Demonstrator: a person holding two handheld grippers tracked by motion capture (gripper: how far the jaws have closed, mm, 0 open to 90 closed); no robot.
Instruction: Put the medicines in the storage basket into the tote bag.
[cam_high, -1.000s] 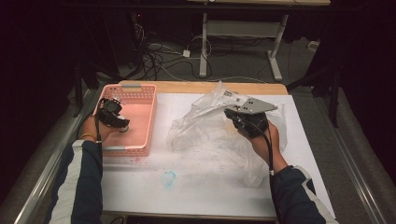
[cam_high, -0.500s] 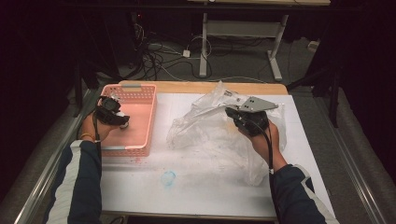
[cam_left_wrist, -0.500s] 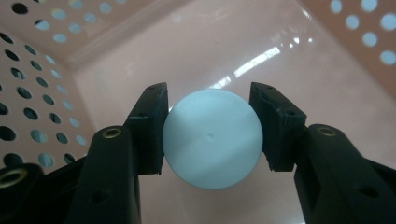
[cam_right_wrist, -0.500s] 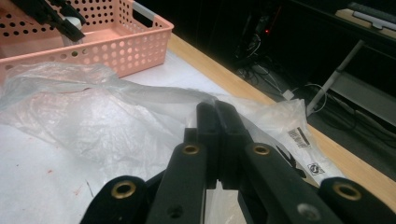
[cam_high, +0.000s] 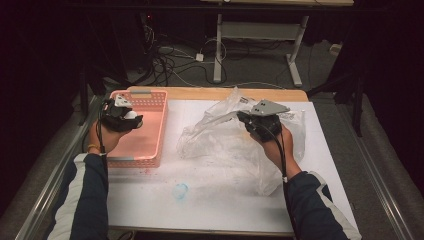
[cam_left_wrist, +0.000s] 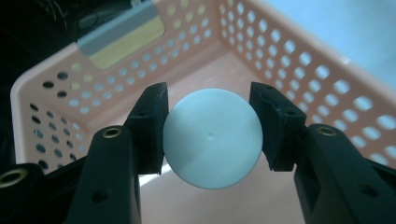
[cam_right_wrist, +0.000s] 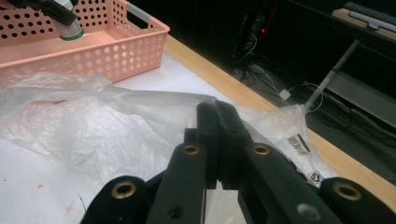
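While the left tongs hang over the pink basket at the far left of the desk, they pinch a round, pale bluish-white object between their two black pads, one pad pressing each side of it. In the left gripper view its flat circular face, with a tiny mark at the middle, points at the camera, and behind it lie the basket's perforated walls and bare floor, with a grey handle on the far rim. In the high view the same object shows as a small white spot at the tongs' tip, above the left part of the basket and clear of its floor. In the right gripper view it appears far off at the upper left as a short cylinder with a green band at its lower end, held above the basket.

The right tongs are pressed together on a fold of the clear plastic bag, which spreads crumpled across the white sheet covering the middle and right of the desk. The pinched film rises slightly at the bag's far edge. A printed label with a barcode sits on the bag just right of the jaws. A small bluish ring-shaped mark lies on the sheet nearer the person, between the two forearms.
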